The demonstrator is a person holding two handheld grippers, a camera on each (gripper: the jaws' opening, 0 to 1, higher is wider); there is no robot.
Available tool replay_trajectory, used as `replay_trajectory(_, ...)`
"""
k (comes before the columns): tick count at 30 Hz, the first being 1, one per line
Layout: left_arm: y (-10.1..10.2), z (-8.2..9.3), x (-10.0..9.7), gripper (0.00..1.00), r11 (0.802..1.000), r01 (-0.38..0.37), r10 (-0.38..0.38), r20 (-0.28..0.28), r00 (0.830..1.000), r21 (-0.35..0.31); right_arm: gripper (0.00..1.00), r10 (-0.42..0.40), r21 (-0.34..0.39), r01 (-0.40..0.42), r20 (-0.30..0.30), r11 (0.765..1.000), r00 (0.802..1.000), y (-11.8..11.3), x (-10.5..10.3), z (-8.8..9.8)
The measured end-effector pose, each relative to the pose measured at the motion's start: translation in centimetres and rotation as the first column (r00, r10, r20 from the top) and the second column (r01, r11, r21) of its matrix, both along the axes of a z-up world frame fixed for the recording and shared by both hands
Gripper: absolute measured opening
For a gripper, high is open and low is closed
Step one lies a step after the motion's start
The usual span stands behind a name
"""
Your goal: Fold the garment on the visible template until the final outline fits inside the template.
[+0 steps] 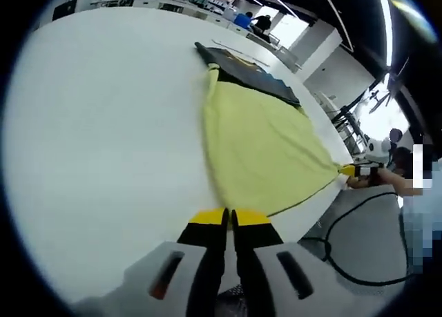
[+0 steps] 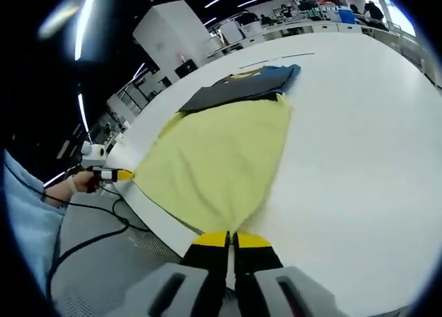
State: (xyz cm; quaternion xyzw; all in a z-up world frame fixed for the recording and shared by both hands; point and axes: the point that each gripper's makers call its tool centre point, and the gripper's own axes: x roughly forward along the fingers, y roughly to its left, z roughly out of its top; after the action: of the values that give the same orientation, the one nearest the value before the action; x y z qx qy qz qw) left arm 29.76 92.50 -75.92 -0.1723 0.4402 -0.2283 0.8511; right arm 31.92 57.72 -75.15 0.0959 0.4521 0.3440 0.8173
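The yellow garment [image 1: 259, 148], soft and slightly wrinkled, fans out ahead of my left gripper [image 1: 228, 217], its far end over the dark rectangular template [image 1: 252, 72] on the smooth white table [image 1: 103, 137]. Both my left gripper and right gripper [image 2: 231, 239] are clamped on its near hem corners.

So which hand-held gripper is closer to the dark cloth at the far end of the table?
Neither clearly. The left hand-held gripper and right hand-held gripper each pinch a near corner of the yellow garment, while the dark cloth lies past its far end.
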Motion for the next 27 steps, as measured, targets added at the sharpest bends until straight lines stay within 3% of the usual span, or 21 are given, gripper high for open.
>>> replay_trajectory(8, -0.7, 1.8, -0.8, 0.0, 0.998, 0.012, -0.015, -0.035, 0.999, -0.068, 0.0, -0.022, 0.031, 0.024, -0.036, 0.999, 0.999, -0.8, -0.9, 1.5)
replay_trajectory(13, -1.4, 3.4, -2.2, 0.0, 0.992, 0.039, -0.046, -0.052, 0.998, -0.123, 0.0, -0.067, 0.083, 0.076, -0.102, 0.994, 0.993, -1.6, -2.1, 2.6)
replay_trajectory(21, -2.0, 4.5, -4.4, 0.0, 0.986, 0.066, -0.082, -0.099, 0.992, -0.155, 0.0, -0.085, 0.135, 0.107, -0.164, 0.985, 0.983, -1.8, -4.3, 4.5)
replay_trajectory(27, -2.6, 5.7, -5.0, 0.0, 0.98, 0.069, -0.089, -0.101, 0.991, -0.185, 0.0, -0.107, 0.17, 0.141, -0.196, 0.975, 0.975, -2.0, -5.3, 5.4)
